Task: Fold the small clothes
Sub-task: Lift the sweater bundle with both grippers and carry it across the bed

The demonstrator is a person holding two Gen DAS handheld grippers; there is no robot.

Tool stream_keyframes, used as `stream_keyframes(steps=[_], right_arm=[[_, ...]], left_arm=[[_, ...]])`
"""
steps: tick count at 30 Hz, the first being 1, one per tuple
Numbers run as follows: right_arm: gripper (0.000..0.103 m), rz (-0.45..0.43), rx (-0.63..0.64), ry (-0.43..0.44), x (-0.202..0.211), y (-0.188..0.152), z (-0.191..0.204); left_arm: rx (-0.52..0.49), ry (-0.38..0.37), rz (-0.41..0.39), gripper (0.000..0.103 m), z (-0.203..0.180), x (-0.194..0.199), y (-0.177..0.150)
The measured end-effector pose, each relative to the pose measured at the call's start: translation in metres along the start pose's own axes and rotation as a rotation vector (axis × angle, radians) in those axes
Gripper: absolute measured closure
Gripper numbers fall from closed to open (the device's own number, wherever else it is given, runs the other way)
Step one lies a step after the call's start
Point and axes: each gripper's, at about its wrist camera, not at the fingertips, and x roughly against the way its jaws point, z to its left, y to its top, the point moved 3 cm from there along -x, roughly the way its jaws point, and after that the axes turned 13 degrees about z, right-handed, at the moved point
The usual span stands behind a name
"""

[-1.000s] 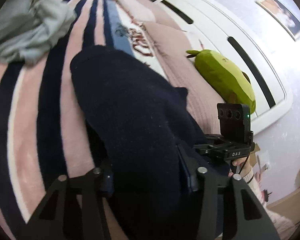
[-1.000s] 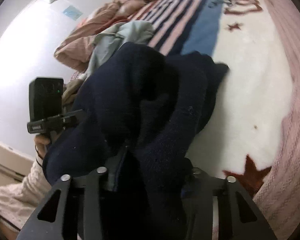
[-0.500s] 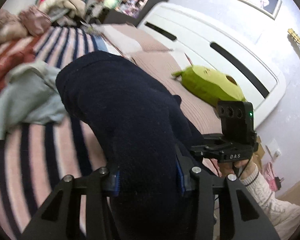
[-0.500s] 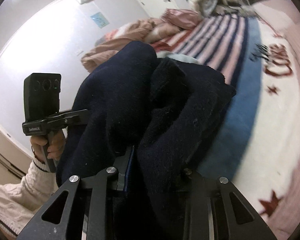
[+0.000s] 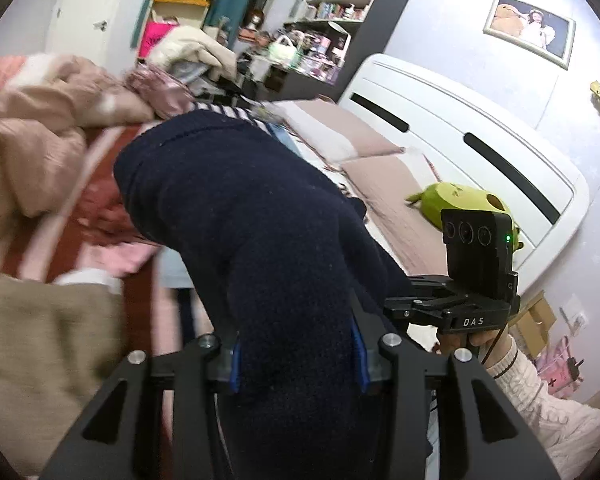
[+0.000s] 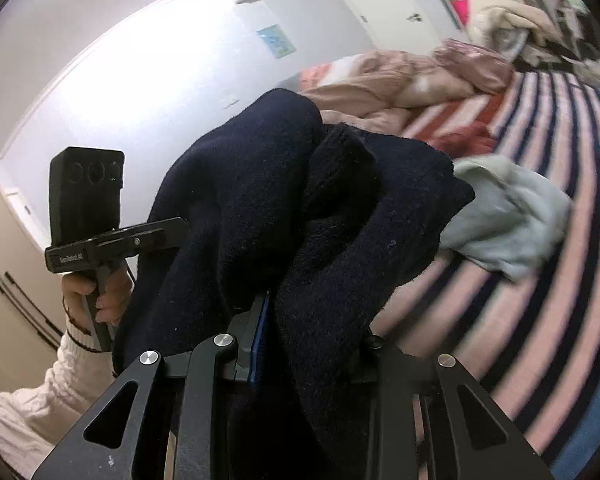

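A dark navy knitted garment [image 5: 244, 216] hangs lifted above the bed, held by both grippers. My left gripper [image 5: 296, 360] is shut on one edge of it; the cloth fills the space between the fingers. My right gripper [image 6: 312, 344] is shut on another bunched part of the navy garment [image 6: 284, 184]. The right gripper's body shows in the left wrist view [image 5: 472, 264], the left gripper's body in the right wrist view [image 6: 88, 208]. A crumpled pale grey-green garment [image 6: 504, 216] lies on the striped bedspread [image 6: 540, 320] below.
A pink quilt [image 5: 32, 128] and a tan cloth [image 5: 48, 328] lie at the left. A green plush toy [image 5: 460, 200] rests on pillows by the white headboard [image 5: 480, 136]. Cluttered shelves [image 5: 324, 8] stand behind the bed. A pile of pink bedding [image 6: 404, 80] lies at the bed's far side.
Both grippers have lifted the navy garment up off the bed and tilted upward; the views now show the room's walls and shelves instead of mostly bedspread.
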Motion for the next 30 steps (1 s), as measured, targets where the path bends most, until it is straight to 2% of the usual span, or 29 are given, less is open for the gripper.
stream_keyframes(steps=[6,10,14,17,23,25,30], right_arm=[[0.081,-0.006,0.020,0.058,-0.053,0.044,0.057],[0.081,0.050,0.047,0.061,-0.099,0.071,0.094],[0.081,0.111,0.059,0.066,-0.139,0.082,0.121],[0.081,0.155,0.045,0.054,-0.173,0.089,0.123],[0.081,0.255,-0.066,0.028,-0.234,0.092,0.088],[0.081,0.275,-0.080,0.010,-0.249,0.093,0.077],[0.081,0.277,-0.108,0.003,-0.258,0.102,0.062]], left_arm=[[0.025,0.072,-0.008,0.066,0.058,0.075,-0.002],[0.087,0.123,0.000,0.066,0.104,0.112,-0.011],[0.137,0.155,0.028,0.066,0.152,0.134,-0.021],[0.173,0.172,0.065,0.065,0.190,0.130,-0.029],[0.262,0.194,0.164,0.065,0.265,0.081,-0.046],[0.275,0.204,0.171,0.064,0.276,0.069,-0.049],[0.320,0.170,0.163,0.062,0.308,0.057,-0.051]])
